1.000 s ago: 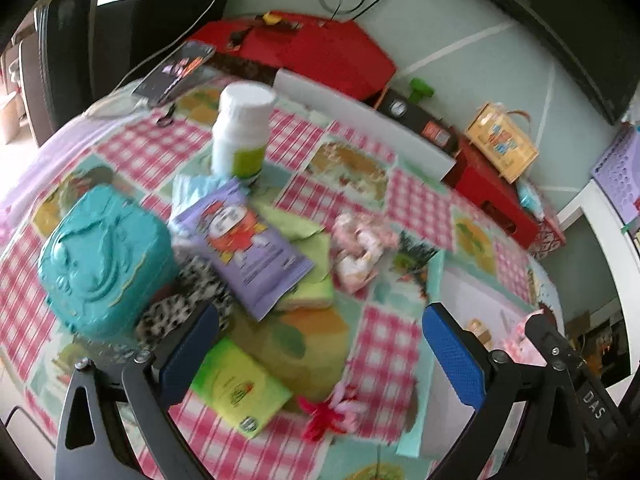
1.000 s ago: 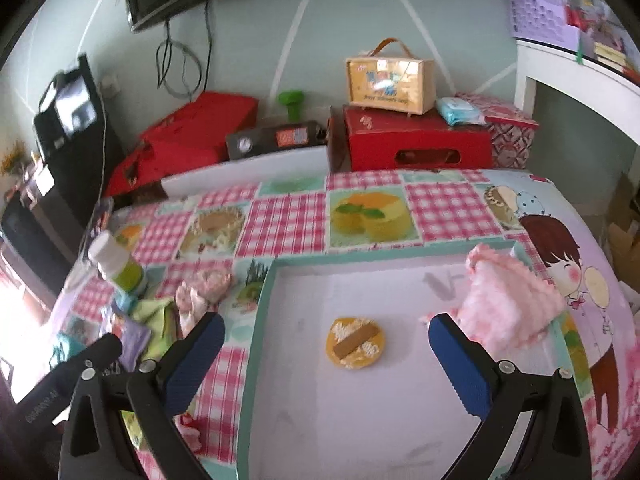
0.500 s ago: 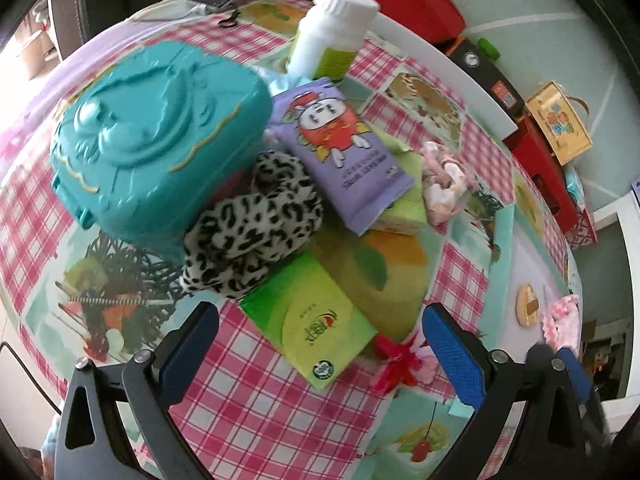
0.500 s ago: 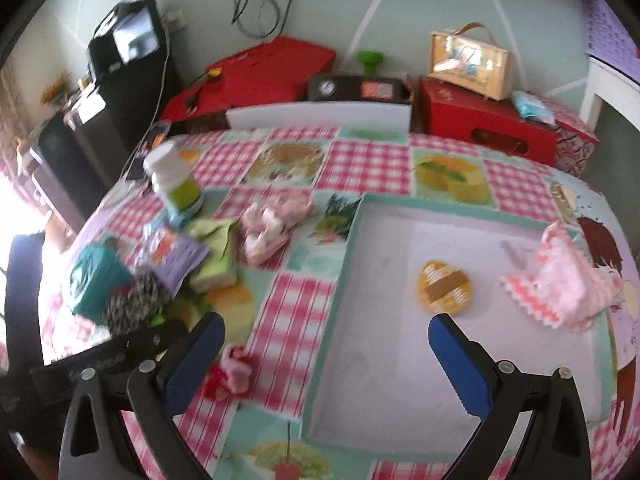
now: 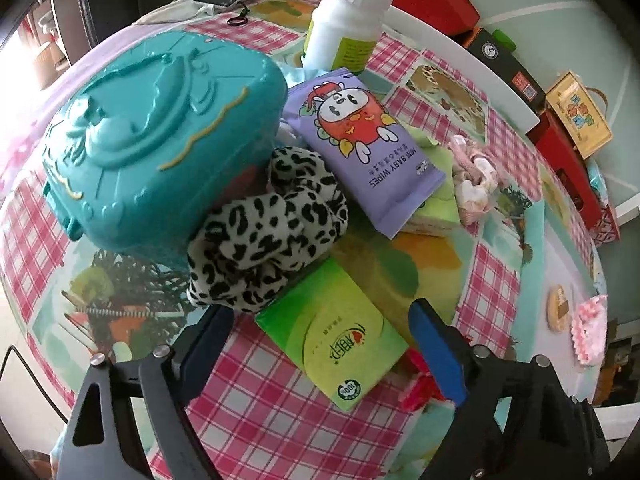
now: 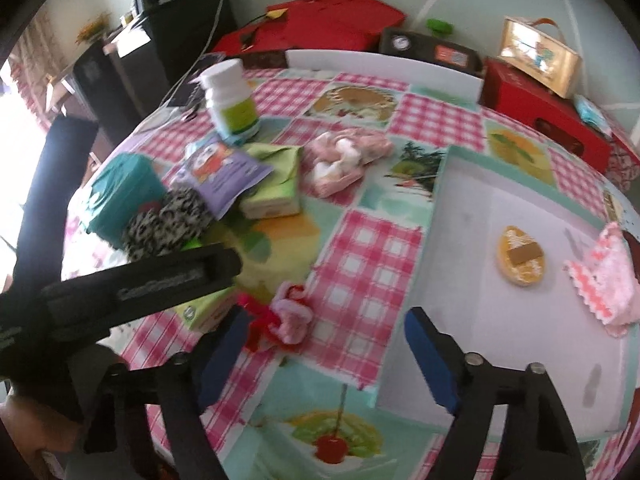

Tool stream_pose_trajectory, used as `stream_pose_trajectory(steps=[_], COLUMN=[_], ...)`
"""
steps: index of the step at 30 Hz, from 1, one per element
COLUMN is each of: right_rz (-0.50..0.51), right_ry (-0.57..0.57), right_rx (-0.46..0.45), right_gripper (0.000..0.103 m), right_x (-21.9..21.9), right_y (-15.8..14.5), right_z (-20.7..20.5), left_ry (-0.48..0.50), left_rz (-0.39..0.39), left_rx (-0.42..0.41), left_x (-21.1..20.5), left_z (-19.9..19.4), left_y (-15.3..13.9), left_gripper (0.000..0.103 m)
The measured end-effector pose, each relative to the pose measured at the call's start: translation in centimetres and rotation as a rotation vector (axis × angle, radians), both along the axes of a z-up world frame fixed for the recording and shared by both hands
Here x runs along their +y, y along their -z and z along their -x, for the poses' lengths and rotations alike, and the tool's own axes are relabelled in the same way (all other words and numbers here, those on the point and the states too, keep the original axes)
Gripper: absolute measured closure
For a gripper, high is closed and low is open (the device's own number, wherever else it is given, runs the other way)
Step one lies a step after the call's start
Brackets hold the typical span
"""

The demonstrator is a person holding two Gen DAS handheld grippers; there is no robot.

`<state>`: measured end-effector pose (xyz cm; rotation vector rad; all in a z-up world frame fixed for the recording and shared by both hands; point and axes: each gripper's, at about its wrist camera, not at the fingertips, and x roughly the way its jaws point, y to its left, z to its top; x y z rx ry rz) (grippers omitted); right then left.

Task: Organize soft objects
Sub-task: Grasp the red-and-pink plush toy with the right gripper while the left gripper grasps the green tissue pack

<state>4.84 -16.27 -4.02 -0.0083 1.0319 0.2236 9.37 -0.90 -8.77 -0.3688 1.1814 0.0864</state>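
Both grippers are dropping toward the clutter, jaws narrowing yet gaping, nothing gripped. The left gripper (image 5: 320, 344) is straddling the flat green tissue packet (image 5: 334, 330), whose long axis is running diagonally beside the leopard-print cloth scrunchie (image 5: 264, 236); the right gripper (image 6: 320, 344) is nearing the red-and-pink fabric flower (image 6: 280, 314) beside that packet.

— What do we see under our right gripper (image 6: 324, 348)?
— Its jaws, which have just been closing, stand apart over the checked worktop (image 6: 372, 264); the red-and-pink scrunchie (image 6: 286, 316) lies beside the left pad, untouched.
— And further right?
— The white tray (image 6: 472, 280) holds an orange disc (image 6: 520, 258) and a pink cloth (image 6: 608, 280).
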Motion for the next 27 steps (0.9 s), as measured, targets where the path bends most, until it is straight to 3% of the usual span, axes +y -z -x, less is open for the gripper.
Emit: stream_pose_trajectory(steps=[3, 6, 19, 27], right_rz=[-0.017, -0.02, -0.033, -0.066], right_ry=[-0.033, -0.048, -0.072, -0.023], right_rx=[0.006, 0.019, 0.091, 0.092], right_gripper=[0.036, 0.044, 0.046, 0.065], right_x=[0.6, 0.9, 1.7, 0.4], right_y=[0.2, 0.5, 2.7, 2.7], right_z=[0.1, 0.0, -0.6, -0.9], left_ry=[-0.001, 0.006, 0.013, 0.024], left_rz=[-0.01, -0.013, -0.008, -0.002], left_rx=[-0.009, -0.019, -0.03, -0.032], left_x=[0.0, -0.1, -0.2, -0.4], left_z=[0.0, 0.1, 0.5, 0.4], left_y=[0.0, -0.1, -0.2, -0.3], left_gripper=[0.026, 0.032, 0.034, 0.035])
